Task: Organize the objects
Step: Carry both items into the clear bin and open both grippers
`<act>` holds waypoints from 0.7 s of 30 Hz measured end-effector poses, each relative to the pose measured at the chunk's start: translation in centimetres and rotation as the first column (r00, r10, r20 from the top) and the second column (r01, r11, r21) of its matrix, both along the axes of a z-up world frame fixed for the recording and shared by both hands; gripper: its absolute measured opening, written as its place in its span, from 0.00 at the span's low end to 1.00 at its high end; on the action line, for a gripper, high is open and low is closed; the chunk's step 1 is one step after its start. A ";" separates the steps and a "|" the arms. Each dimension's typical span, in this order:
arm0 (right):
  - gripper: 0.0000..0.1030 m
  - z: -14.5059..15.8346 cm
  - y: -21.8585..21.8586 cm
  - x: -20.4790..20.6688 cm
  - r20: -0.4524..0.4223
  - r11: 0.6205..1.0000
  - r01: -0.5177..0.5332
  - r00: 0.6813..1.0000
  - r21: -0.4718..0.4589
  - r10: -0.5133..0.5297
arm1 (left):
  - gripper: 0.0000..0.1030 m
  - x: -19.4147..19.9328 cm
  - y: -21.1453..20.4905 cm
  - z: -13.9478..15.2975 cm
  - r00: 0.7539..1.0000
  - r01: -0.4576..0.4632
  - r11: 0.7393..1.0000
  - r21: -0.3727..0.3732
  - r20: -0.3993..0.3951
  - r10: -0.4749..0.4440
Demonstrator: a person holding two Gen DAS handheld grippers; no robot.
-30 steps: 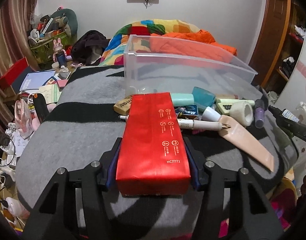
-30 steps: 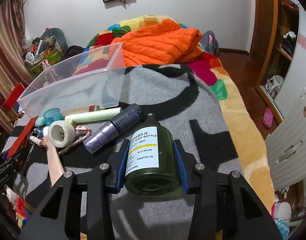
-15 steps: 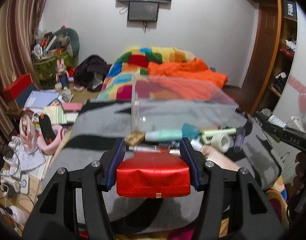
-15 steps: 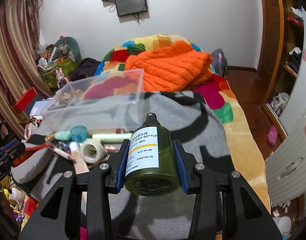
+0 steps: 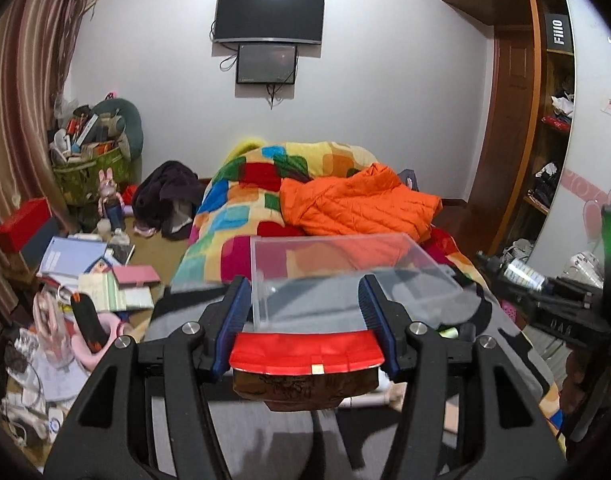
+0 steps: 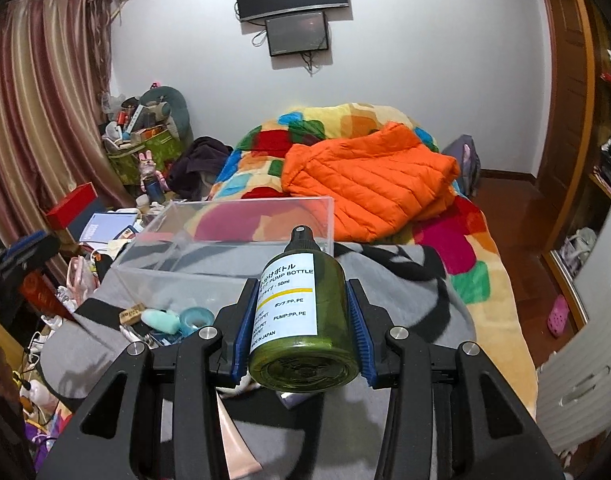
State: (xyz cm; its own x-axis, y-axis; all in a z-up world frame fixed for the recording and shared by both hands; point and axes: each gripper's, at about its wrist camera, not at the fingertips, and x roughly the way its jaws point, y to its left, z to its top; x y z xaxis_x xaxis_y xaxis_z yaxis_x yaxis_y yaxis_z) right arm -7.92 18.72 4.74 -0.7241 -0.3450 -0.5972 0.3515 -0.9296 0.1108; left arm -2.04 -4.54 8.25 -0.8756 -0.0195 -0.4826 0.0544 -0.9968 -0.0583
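**A:** ok so what's each gripper doing?

**B:** the left gripper (image 5: 307, 322) is clamped on a red box (image 5: 307, 354), blue pads pressed on both its sides. Only the near end of the box shows, held up off the bed. The right gripper (image 6: 303, 320) is closed around a dark green pump bottle (image 6: 301, 316), white label facing up, nozzle pointing away from the camera, also in the air.

**A:** and the bin?

**B:** the clear plastic bin (image 6: 233, 236) sits on the grey and black blanket (image 6: 405, 280) straight ahead of both grippers, and it looks empty. Just in front of it, on the blanket, there's a little pile: a teal tape roll (image 6: 195, 318), a mint green thing (image 6: 161, 318) and a small tan block (image 6: 131, 314) beside it.

**A:** further back?

**B:** an orange puffer jacket (image 6: 369, 184) lies on the patchwork quilt (image 5: 241, 208) behind the bin, and two screens (image 5: 269, 34) hang on the wall.
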 end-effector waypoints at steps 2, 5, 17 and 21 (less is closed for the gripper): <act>0.37 0.1 -0.5 -0.5 0.005 1.000 -0.014 1.000 -0.002 0.014 | 0.54 -1.2 -0.3 0.7 1.000 0.011 1.000 0.004 0.001 -0.011; 0.37 0.1 -1.2 -1.5 0.011 1.000 -0.031 0.999 0.001 0.031 | 0.54 -3.1 -0.5 1.6 1.000 0.023 1.000 0.002 0.002 -0.023; 0.37 -1.0 -4.5 -8.3 0.112 0.992 -0.115 0.988 0.046 0.109 | 0.54 -11.7 1.0 3.2 1.000 0.016 0.997 -0.079 -0.010 -0.016; 0.37 -1.8 -5.7 -10.6 0.160 0.989 -0.133 0.979 0.059 0.122 | 0.54 -15.1 1.8 1.9 1.000 0.017 0.994 -0.108 0.026 -0.015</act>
